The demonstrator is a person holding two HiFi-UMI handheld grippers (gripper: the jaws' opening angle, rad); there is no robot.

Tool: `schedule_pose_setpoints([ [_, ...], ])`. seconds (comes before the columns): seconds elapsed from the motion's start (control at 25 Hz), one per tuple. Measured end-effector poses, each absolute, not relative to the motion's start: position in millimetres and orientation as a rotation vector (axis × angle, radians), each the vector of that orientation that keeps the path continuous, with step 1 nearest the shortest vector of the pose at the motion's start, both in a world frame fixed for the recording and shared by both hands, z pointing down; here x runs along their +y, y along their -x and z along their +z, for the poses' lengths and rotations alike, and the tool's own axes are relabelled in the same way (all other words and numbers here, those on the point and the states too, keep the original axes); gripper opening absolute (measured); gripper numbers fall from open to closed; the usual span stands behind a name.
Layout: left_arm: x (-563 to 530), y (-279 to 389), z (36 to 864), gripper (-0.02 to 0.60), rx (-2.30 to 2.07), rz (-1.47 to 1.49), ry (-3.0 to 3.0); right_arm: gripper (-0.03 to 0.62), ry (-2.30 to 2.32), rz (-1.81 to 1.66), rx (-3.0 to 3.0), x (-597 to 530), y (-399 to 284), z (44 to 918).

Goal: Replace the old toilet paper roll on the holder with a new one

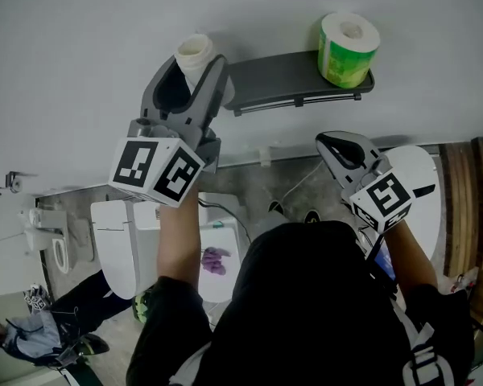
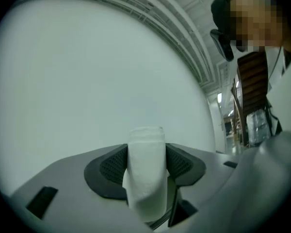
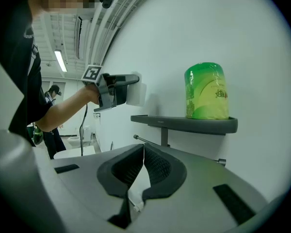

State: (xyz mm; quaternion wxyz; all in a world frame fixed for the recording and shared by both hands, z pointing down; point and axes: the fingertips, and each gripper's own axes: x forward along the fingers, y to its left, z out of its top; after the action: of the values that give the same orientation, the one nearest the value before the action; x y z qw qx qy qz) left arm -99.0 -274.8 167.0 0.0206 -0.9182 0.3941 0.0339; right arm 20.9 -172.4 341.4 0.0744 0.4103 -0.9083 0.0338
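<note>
Left gripper (image 1: 198, 69) pinches the slim, soft white old roll (image 2: 146, 169) in ribbed black pads (image 2: 111, 166), just off the dark shelf's (image 1: 282, 79) left end. Right gripper (image 3: 141, 154), jaws pressed together and empty, hangs below that shelf, whose right end bears the plump green-wrapped new roll (image 1: 348, 48).

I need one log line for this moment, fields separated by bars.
left gripper: shut on old roll | right gripper: shut, empty | new roll: upright on shelf | holder bar: bare

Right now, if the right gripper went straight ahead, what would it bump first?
Probably the thin metal bar under the dark shelf, or else the white wall behind it. The shut right gripper points about there, but depth is unclear.
</note>
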Motion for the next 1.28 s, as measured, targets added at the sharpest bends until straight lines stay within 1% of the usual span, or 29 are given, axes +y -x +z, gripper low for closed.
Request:
schedule_pose_setpoints([
  [0.12,-280.4,67.5,158.5,0.244,1.132,0.24,2.954,0.017,-1.235,0.119,-2.717,-170.5,-25.6,342.7],
  [0.2,-286.9,47.1,161.9,0.244,1.084,0.259,2.982,0.017,-1.24,0.129,-2.708,-169.1,-30.8,344.4],
  [0.32,-296.2,22.2,179.3,0.244,1.052,0.153,2.945,0.017,-1.264,0.125,-2.697,-168.8,-40.0,343.8],
  [0.4,-299.9,11.6,192.1,0.244,1.054,0.049,2.889,0.017,-1.27,0.14,-2.678,-166.6,-46.0,344.6],
  [0.48,-302.4,5.1,200.0,0.244,1.054,0.005,2.874,0.017,-1.291,0.145,-2.68,-166.6,-51.5,344.2],
  [0.84,-309.2,10.4,219.0,0.25,1.116,-0.101,2.83,0.017,-1.304,0.162,-2.68,-167.1,-60.9,348.3],
  [1.28,-300.5,17.2,215.8,0.313,1.085,-0.106,2.858,0.018,-1.329,0.159,-2.734,-170.7,-56.6,334.1],
])
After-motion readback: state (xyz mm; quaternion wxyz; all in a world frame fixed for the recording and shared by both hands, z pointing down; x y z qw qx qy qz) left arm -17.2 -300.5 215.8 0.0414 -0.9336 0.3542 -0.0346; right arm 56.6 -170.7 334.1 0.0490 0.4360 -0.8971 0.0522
